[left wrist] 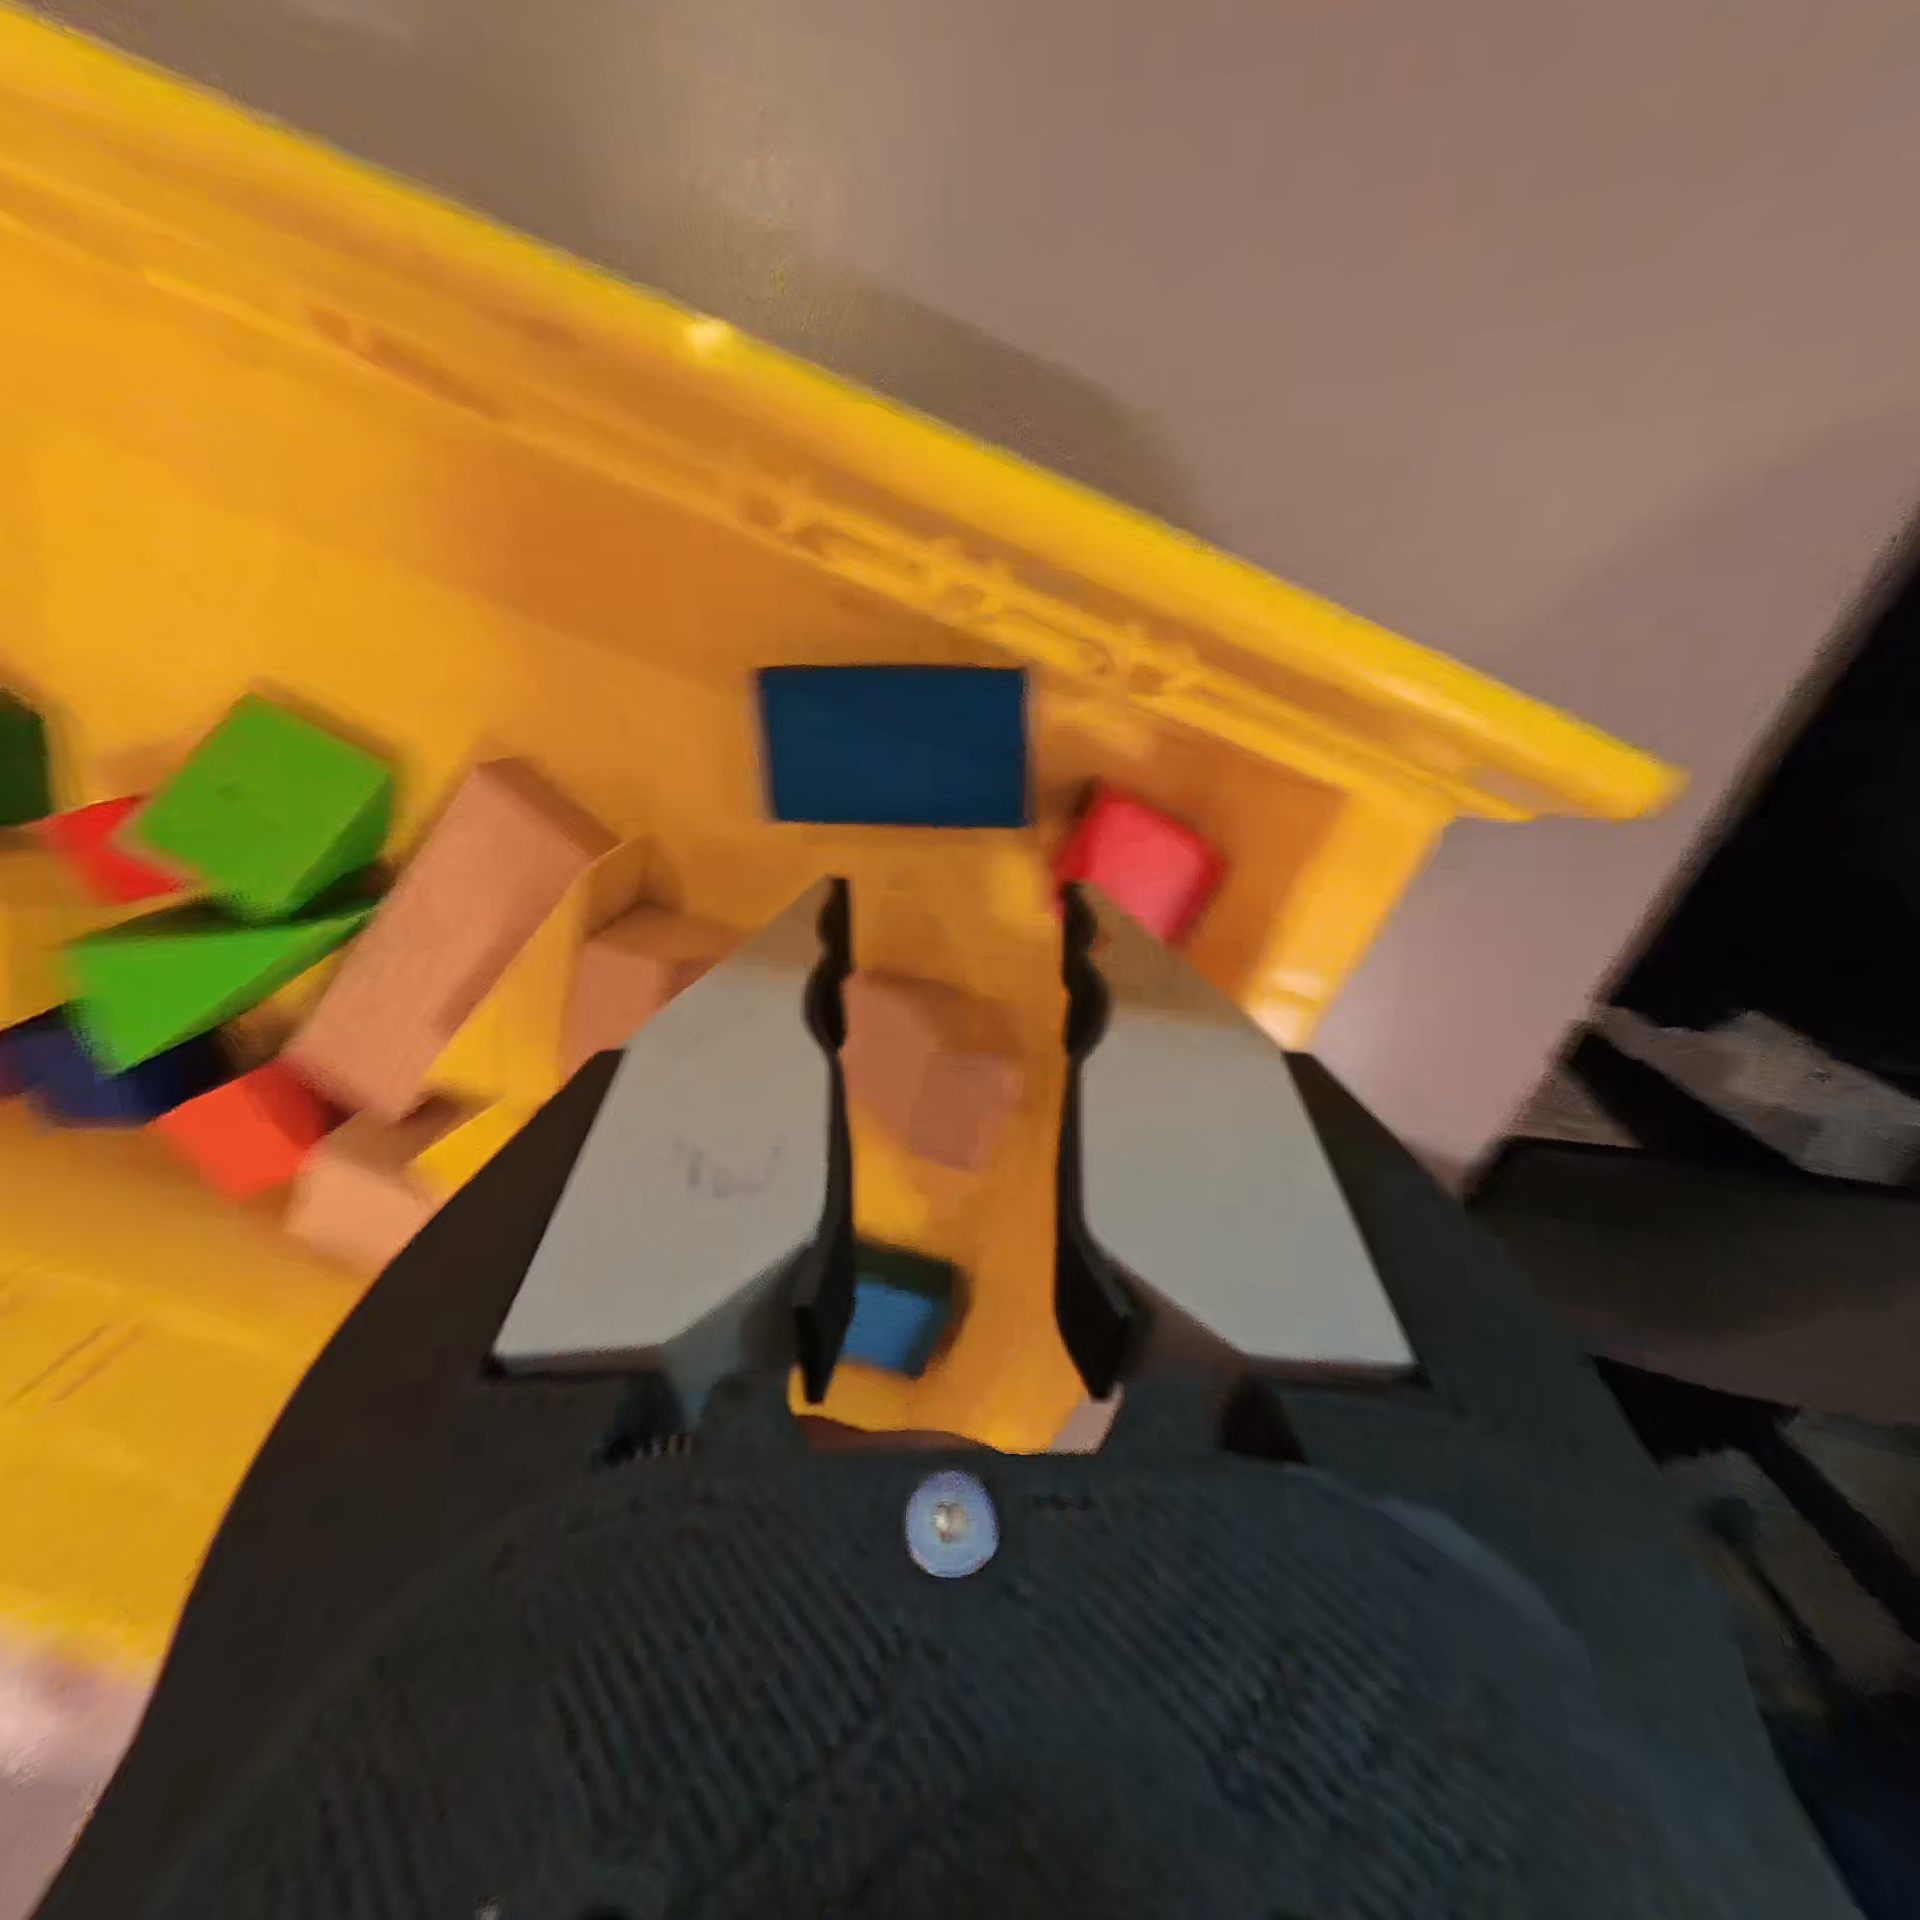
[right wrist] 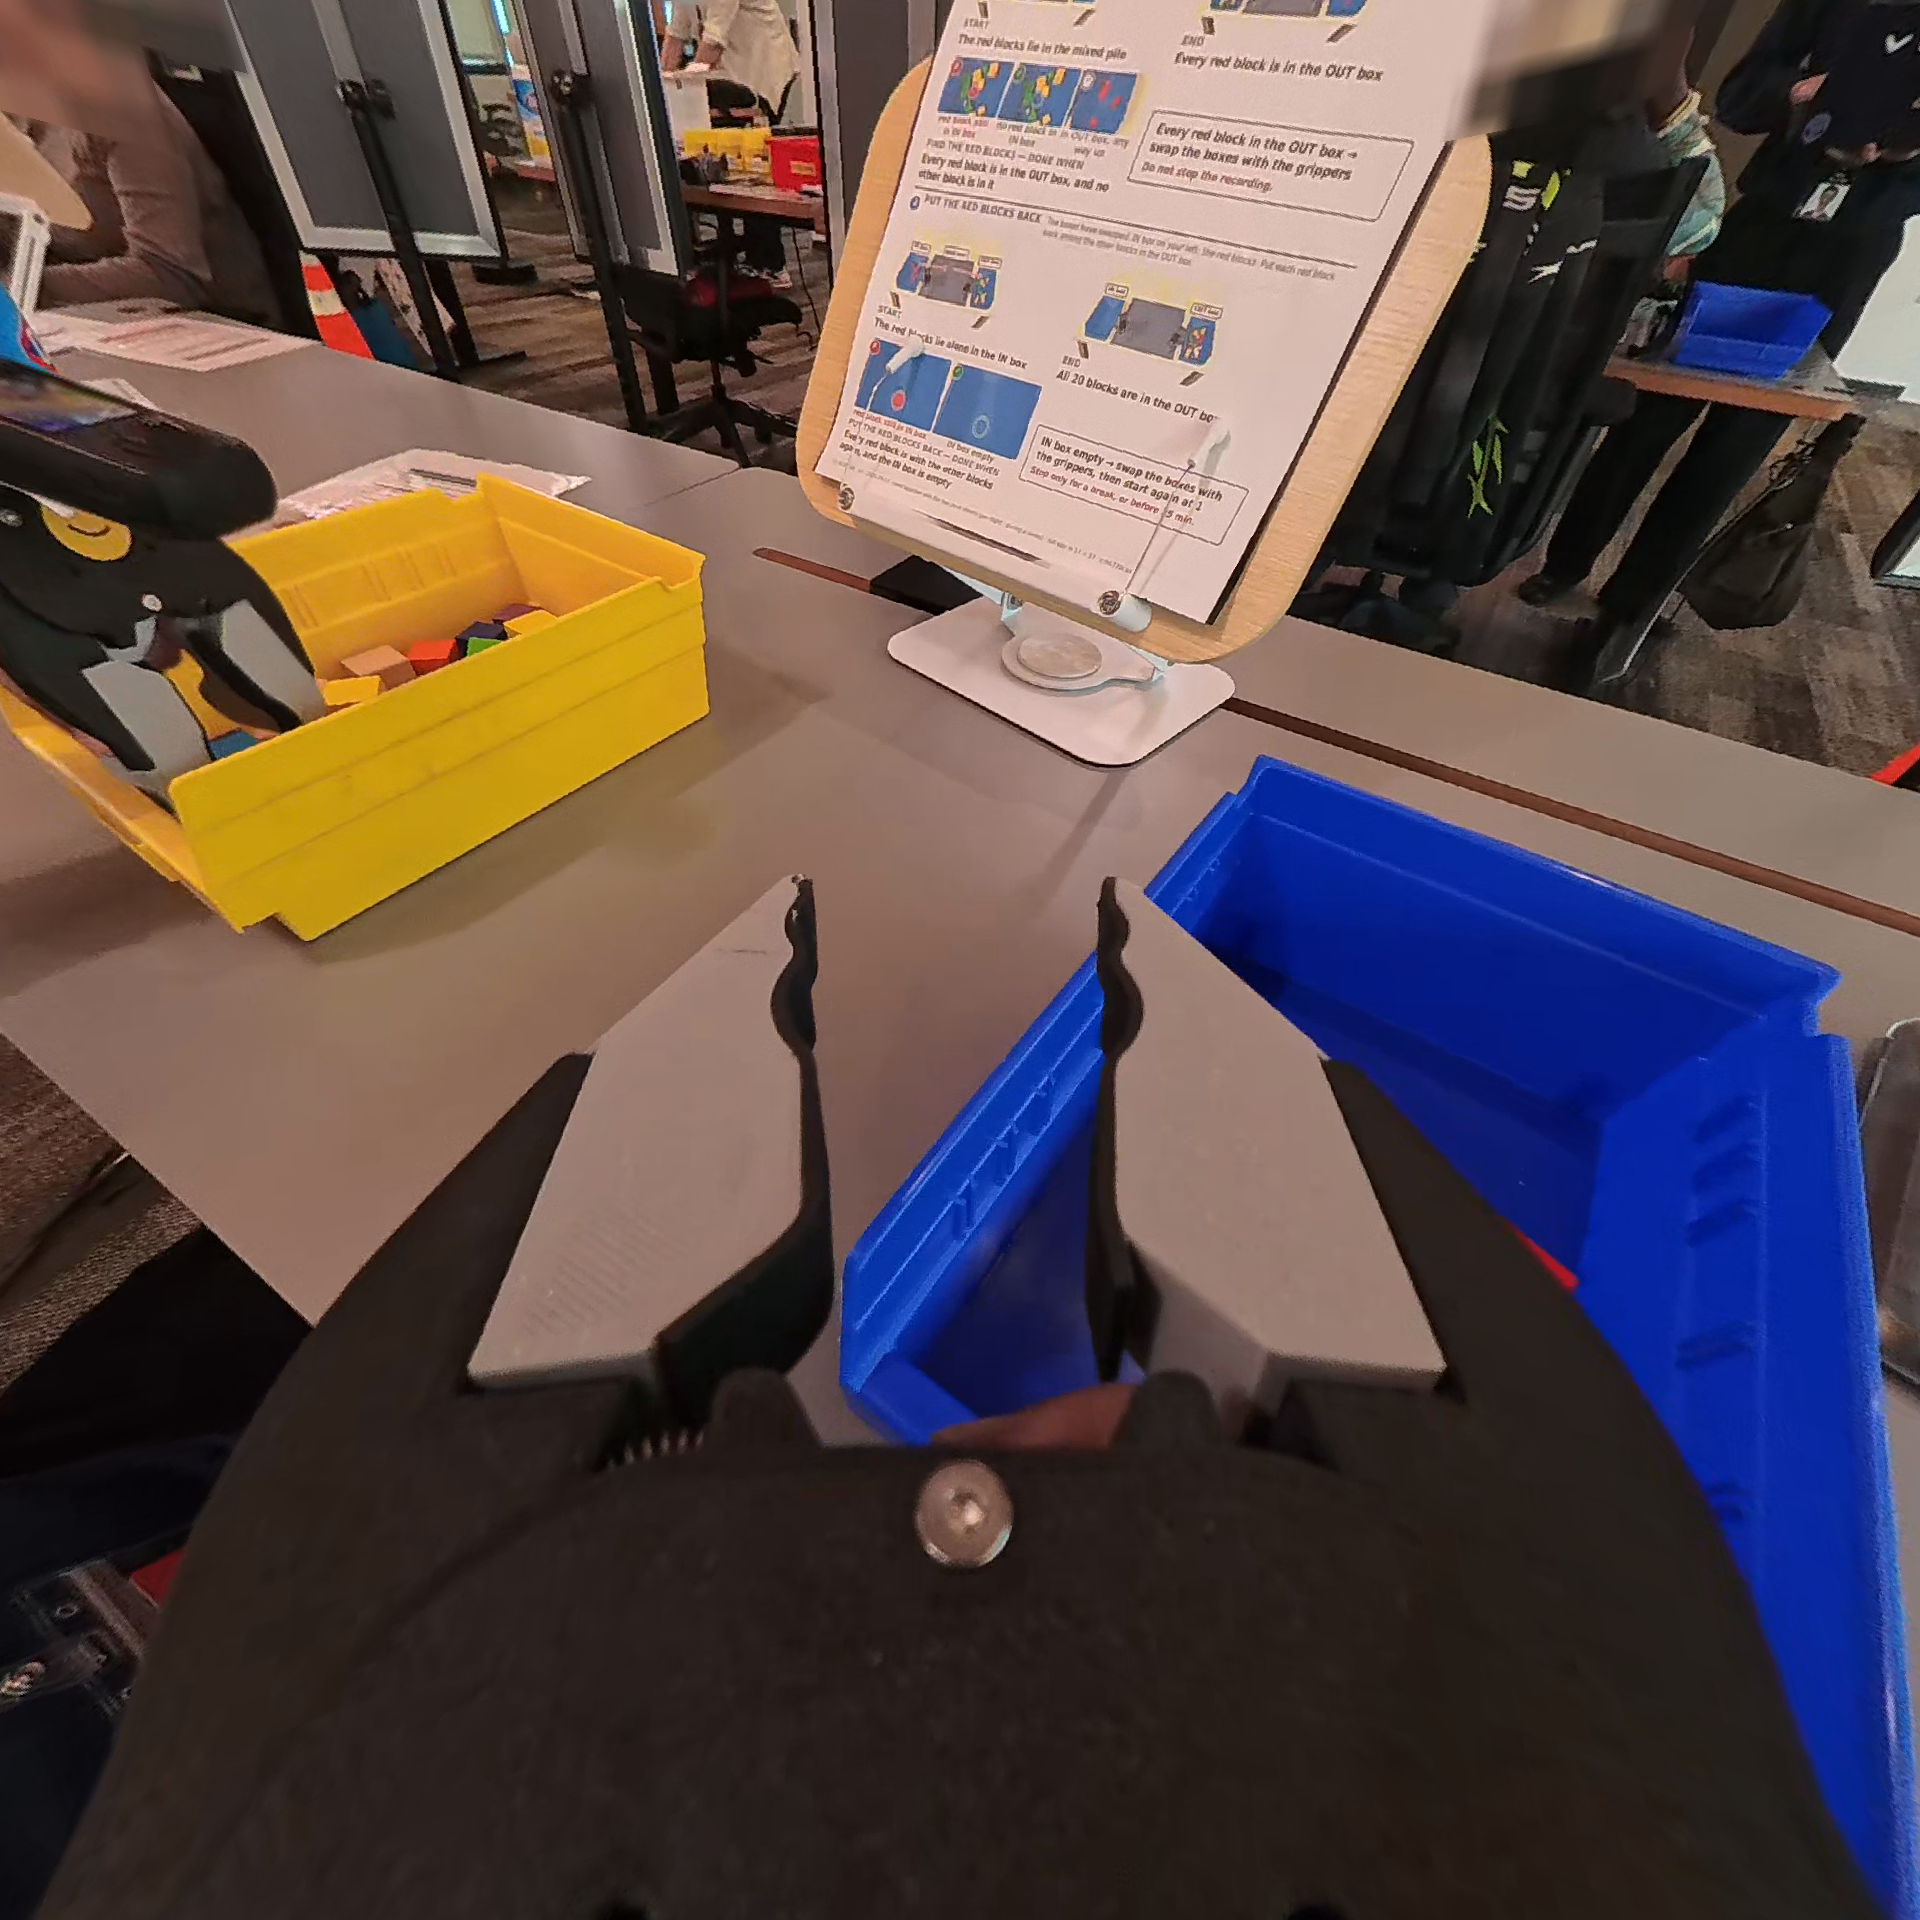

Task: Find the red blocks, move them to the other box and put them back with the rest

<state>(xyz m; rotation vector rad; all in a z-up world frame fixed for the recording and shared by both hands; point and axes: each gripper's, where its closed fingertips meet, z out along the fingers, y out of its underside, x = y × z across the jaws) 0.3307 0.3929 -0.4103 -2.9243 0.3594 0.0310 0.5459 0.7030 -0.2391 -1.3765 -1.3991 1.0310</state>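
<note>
In the right wrist view, the right gripper (right wrist: 956, 904) fills the lower frame, jaws wide apart with nothing between them, poised over the near left wall of the open-topped blue plastic bin (right wrist: 1704, 1174) at right; a sliver of red shows at that bin's floor beside the right finger, too little to identify. Farther off, at upper left of that frame, the left gripper (right wrist: 208, 717) dips into the yellow plastic bin (right wrist: 436, 790) on the grey table (right wrist: 883, 831). In the left wrist view, blurred, the left gripper (left wrist: 951, 904) has its jaws partly open and empty, with only bin floor and a tan wooden block (left wrist: 925, 1070) lying below the gap. Just past the right fingertip lies a red wooden block (left wrist: 1143, 862), beside a blue rectangular block (left wrist: 894, 748) against the far wall; more red blocks (left wrist: 244, 1127) sit in the mixed pile at left. Judged step: selecting a red block. The next move calls for shifting right to straddle the red wooden block, then closing.
</note>
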